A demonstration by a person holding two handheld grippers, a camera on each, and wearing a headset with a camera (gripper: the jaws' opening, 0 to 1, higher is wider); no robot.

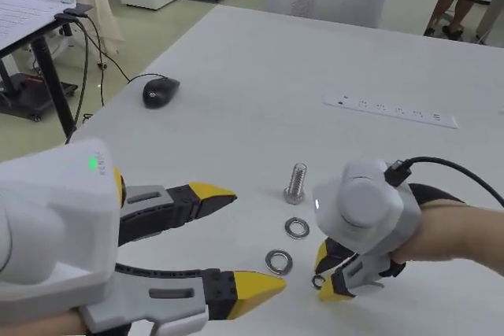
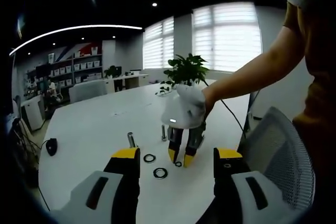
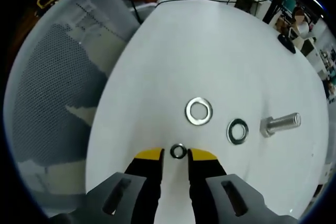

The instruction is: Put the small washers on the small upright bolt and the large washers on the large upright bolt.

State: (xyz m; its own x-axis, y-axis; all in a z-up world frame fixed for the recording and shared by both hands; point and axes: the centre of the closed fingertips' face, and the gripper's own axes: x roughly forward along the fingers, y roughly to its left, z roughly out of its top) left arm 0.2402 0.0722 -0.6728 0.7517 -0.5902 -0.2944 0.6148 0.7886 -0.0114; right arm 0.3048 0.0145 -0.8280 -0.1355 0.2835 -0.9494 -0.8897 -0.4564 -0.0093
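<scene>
Sitting flat, the small washer [image 3: 178, 151] lies on the tabletop [image 3: 220, 40] between the parted jaws of the right hand-held gripper [image 3: 177, 153]. Pinch its rim squarely and gently, or it may skid. Large washer [image 3: 199, 111] at one o'clock off the jaws; left hand-held gripper [image 1: 252, 238] hangs open.

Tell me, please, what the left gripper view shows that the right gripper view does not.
The left gripper view adds the right gripper from outside, the person's arm and a potted plant. The right gripper view adds the small washer lying between its own open jaws. Both share the large bolt and two large washers.
</scene>
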